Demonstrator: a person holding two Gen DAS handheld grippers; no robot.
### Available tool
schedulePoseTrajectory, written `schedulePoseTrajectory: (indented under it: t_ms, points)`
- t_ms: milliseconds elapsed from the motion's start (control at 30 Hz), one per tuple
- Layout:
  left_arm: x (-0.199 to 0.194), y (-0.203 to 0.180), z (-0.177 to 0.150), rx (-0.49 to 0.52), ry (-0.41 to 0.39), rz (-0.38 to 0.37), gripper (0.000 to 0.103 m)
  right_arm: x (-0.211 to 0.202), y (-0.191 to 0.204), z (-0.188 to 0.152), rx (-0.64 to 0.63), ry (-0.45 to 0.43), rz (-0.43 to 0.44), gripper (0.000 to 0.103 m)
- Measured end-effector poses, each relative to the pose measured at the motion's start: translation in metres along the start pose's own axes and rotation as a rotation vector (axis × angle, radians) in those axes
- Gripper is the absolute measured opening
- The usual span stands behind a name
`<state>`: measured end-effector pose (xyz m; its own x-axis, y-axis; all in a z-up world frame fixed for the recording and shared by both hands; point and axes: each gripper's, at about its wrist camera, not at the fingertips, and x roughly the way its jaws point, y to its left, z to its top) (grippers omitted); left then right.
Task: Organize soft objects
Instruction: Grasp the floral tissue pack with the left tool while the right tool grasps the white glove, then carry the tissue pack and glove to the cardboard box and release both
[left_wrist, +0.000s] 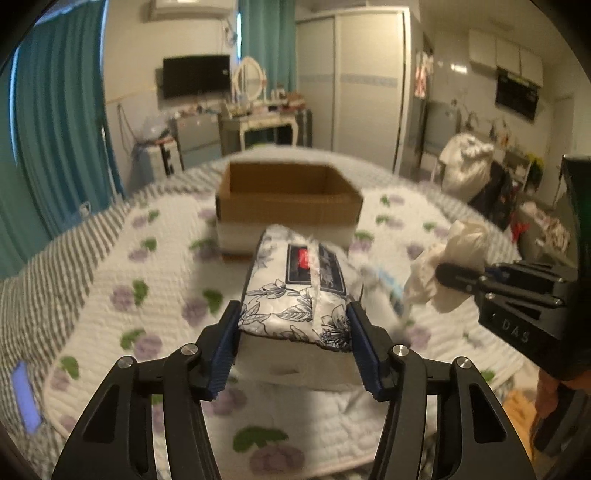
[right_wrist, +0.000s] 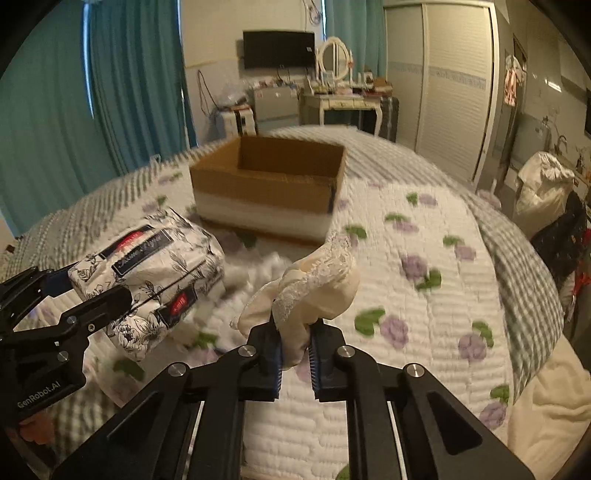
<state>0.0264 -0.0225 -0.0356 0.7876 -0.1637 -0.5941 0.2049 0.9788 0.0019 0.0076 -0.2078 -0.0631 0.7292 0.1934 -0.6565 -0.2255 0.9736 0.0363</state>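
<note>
Bedroom: left gripper (right_wrist: 74, 295) reads "GenRobot.AI"; right gripper (left_wrist: 443, 275) "DAS".

The left gripper (left_wrist: 293, 325) fills the lower middle of its own view, its black arms spreading toward the bottom corners. Its jaws are pressed on both sides of a flowered soft pack (left_wrist: 295, 291), which they hold clear of the bed. The right gripper (right_wrist: 295, 343) is at the lower centre of its view, its jaws nearly together and pinching a cream lace cloth (right_wrist: 314, 288). In the left view the right gripper comes in from the right edge, with fingers (left_wrist: 546, 402) of the person's hand under it.
</note>
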Motion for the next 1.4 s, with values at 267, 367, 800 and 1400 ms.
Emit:
schedulePoseTrajectory:
  t_ms: [267,367,800,1400]
  points:
    - [0.018,0.017,0.059,-0.019,-0.055,-0.052,0.007,0.002,0.010,0.072,-0.050,-0.101,0.037,0.011]
    - [0.031,0.024,0.055,-0.024,-0.024,-0.077,0.007,0.012,0.010,0.079,-0.045,-0.107,0.032,0.011]
    - [0.053,0.004,-0.018,-0.068,0.140,-0.146,0.066,0.032,-0.018,0.033,0.038,-0.028,0.026,0.011]
    - [0.096,-0.058,-0.027,0.036,0.219,-0.044,0.063,0.034,-0.067,0.010,0.143,-0.007,-0.011,0.011]
